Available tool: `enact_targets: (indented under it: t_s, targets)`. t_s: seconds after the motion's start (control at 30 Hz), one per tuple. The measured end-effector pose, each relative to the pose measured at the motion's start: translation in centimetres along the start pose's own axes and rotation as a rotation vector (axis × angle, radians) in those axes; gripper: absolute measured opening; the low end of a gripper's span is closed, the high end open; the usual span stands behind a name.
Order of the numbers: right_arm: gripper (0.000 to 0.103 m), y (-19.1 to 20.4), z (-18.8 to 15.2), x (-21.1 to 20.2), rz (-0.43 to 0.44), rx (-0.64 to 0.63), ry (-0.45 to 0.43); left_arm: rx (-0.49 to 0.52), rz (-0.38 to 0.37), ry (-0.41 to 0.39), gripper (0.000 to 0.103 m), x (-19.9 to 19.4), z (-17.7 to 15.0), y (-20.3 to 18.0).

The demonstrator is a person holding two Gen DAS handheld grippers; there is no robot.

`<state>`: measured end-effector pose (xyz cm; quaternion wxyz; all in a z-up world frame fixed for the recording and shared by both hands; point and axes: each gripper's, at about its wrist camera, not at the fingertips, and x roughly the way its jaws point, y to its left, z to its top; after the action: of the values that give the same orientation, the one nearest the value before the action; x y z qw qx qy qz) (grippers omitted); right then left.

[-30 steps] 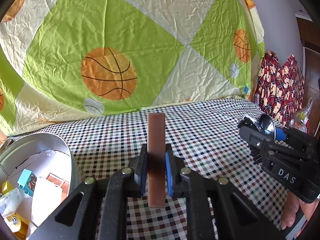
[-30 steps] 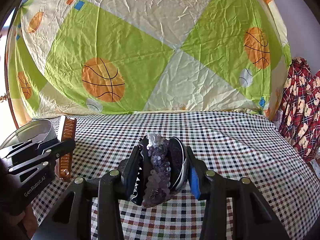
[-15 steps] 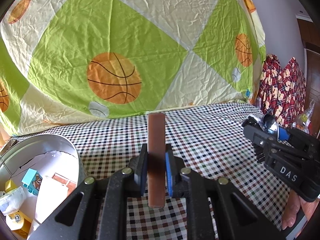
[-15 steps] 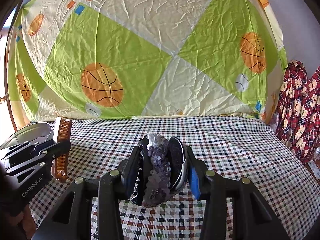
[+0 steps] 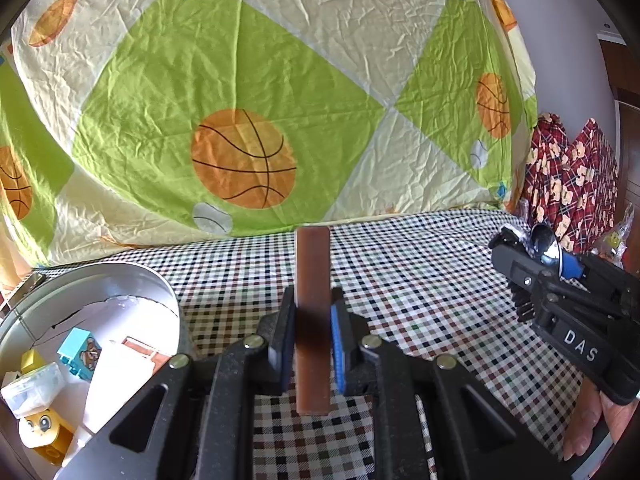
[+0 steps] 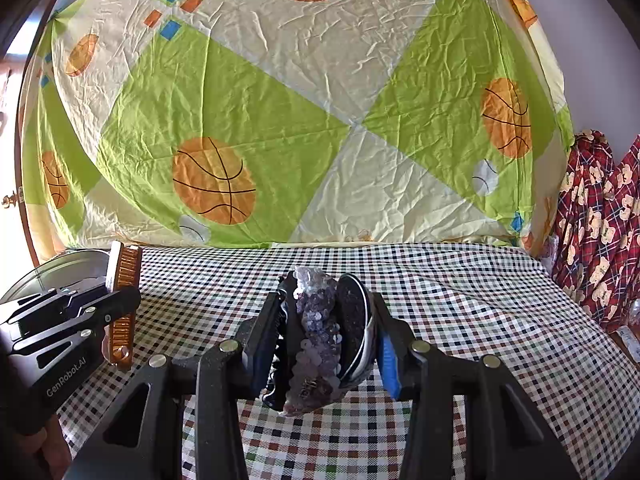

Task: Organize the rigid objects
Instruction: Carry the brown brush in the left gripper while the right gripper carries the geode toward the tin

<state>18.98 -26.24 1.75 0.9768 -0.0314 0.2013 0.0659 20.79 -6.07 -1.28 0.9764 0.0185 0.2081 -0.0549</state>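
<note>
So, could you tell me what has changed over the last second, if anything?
Nothing was taken hold of or let go. The left gripper stays shut on the brown comb, the right gripper on the purple sequinned hair clip. Both views drifted slightly; the round tin now shows more fully.

A domestic room, most likely a bedroom or living space in a home. I work over a table spread with a checked cloth in small dark, red and green squares. Behind it hangs a crumpled bedsheet printed with green diamonds and orange basketballs, used as a backdrop. At the right edge, red plaid fabric with a bear pattern is draped or hung. At my left, a round metal tin holds children's toy blocks and small household oddments. A dark wooden door frame shows at the far left.
</note>
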Motion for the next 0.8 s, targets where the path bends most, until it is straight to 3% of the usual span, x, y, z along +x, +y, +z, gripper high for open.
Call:
enact_targets:
  t_s: [0.8]
  targets:
    - [0.046,0.4,-0.4,-1.5,0.033,-0.011,-0.031,-0.02,0.029,-0.003,0.013,-1.8,-0.9,0.8]
